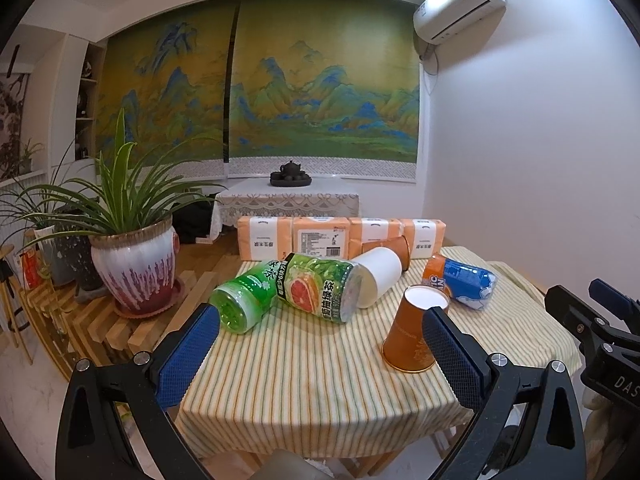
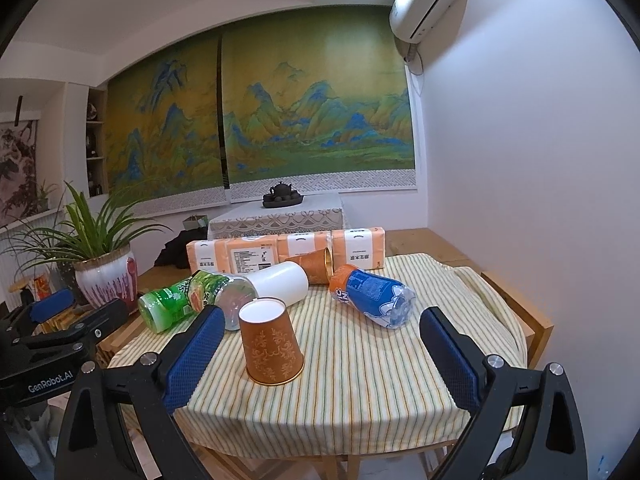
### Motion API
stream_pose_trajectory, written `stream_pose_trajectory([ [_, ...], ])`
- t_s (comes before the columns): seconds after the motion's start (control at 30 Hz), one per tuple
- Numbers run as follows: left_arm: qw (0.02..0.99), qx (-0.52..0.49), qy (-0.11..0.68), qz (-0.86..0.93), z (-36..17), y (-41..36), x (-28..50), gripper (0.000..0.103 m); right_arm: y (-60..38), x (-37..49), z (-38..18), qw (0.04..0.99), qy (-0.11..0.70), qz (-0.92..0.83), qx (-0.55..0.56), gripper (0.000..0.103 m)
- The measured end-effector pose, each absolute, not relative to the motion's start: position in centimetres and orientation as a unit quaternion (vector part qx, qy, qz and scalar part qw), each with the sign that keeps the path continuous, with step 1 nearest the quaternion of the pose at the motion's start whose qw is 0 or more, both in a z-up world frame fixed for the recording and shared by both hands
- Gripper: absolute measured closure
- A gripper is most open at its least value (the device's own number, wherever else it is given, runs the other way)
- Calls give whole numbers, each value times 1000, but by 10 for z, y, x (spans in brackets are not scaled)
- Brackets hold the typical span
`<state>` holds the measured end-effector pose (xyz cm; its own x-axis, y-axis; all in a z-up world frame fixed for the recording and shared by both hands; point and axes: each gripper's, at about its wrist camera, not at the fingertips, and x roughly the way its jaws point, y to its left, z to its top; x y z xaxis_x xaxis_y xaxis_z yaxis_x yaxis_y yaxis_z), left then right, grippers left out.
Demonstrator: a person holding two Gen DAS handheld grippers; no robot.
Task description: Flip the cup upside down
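An orange paper cup (image 1: pixel 412 334) stands upside down on the striped tablecloth (image 1: pixel 312 368), white base up. It also shows in the right wrist view (image 2: pixel 272 346). My left gripper (image 1: pixel 320 344) is open and empty, hovering at the table's near edge; the cup sits just inside its right finger. My right gripper (image 2: pixel 320 344) is open and empty, with the cup apart from it, between the fingers nearer the left one. A second orange cup (image 2: pixel 314 266) lies on its side at the back.
A green tea bottle (image 1: pixel 280 294), a white cylinder (image 1: pixel 378 276) and a blue-orange bottle (image 2: pixel 372 294) lie on the table. Orange tissue packs (image 1: pixel 320 236) line the back edge. A potted plant (image 1: pixel 132 264) stands to the left. A wall is close on the right.
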<state>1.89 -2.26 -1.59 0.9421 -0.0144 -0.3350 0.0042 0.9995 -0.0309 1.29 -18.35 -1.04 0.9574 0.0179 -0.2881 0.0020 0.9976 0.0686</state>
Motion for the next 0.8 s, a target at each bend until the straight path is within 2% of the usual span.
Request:
stream_pose_trajectory([
  [0.8,985,-18,173,-7,-18,-22,19,0,-184,13,-11,989,146,4,33,6],
])
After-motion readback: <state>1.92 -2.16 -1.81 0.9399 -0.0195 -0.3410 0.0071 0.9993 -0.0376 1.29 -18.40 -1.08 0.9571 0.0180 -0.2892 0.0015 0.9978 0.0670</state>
